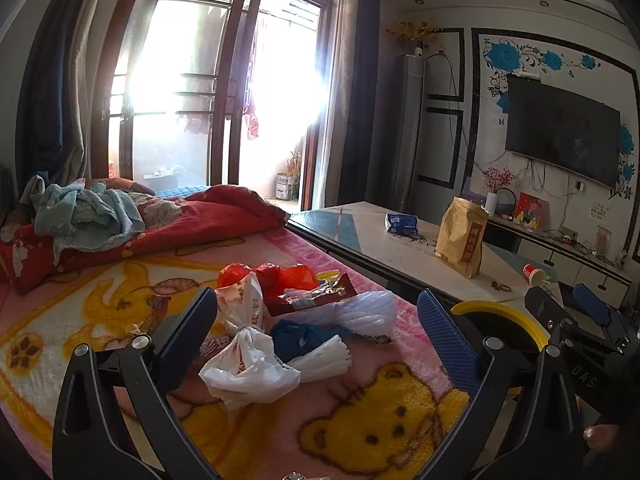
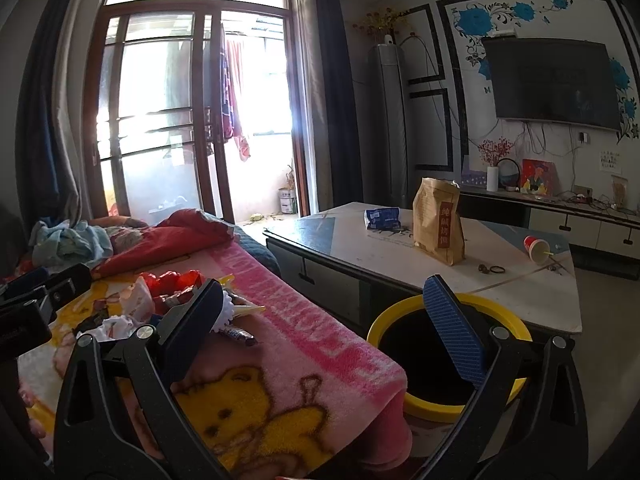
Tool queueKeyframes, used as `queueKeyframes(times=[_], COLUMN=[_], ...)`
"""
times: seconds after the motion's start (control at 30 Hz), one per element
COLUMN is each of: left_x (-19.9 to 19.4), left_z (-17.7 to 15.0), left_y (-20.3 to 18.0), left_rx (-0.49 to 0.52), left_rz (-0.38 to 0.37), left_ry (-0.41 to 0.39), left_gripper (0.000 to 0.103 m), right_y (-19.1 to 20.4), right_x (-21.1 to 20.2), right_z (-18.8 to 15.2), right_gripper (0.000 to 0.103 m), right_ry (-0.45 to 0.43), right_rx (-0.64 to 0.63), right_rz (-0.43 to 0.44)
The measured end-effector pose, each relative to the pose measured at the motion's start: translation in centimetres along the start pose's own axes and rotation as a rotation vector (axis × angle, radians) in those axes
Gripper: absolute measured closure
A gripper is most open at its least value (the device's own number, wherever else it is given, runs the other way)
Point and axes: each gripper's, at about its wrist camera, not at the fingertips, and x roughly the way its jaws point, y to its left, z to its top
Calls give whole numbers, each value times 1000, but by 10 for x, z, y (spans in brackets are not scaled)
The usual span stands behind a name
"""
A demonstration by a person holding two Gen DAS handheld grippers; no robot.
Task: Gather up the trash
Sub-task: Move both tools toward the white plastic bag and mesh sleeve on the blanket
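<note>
My left fingers point(image 1: 316, 320) and right fingers point(image 2: 334, 312) both released, crumpled plastic bags point(image 1: 256, 364) heaped on the bed point(image 1: 120, 304).

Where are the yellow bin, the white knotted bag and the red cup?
yellow bin point(image 2: 394, 315), right wrist view, on its front-left rim.
white knotted bag point(image 1: 250, 364), left wrist view, on its crumpled body below the knot.
red cup point(image 2: 535, 246), right wrist view, on its side, lying on the table.
</note>
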Motion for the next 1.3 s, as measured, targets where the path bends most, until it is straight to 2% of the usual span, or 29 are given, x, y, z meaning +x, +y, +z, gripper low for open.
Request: queueKeyframes(times=[0.5, 0.83, 1.07, 1.3], left_x=[2, 20, 26, 28], left_z=[-1, -11, -5, 1], left_y=[-2, 5, 21, 47], left_rx=[2, -23, -51, -100], left_rz=[-4, -14, 24, 86], left_ry=[9, 52, 36, 34], left_gripper=[6, 6, 6, 6], right_y=[-4, -1, 15, 42], right_x=[2, 9, 21, 37], right_z=[-4, -4, 2, 3], right_gripper=[11, 11, 11, 11], right_ry=[6, 35, 58, 119], right_rx=[4, -7, -35, -48], right_rz=[-6, 16, 86, 180])
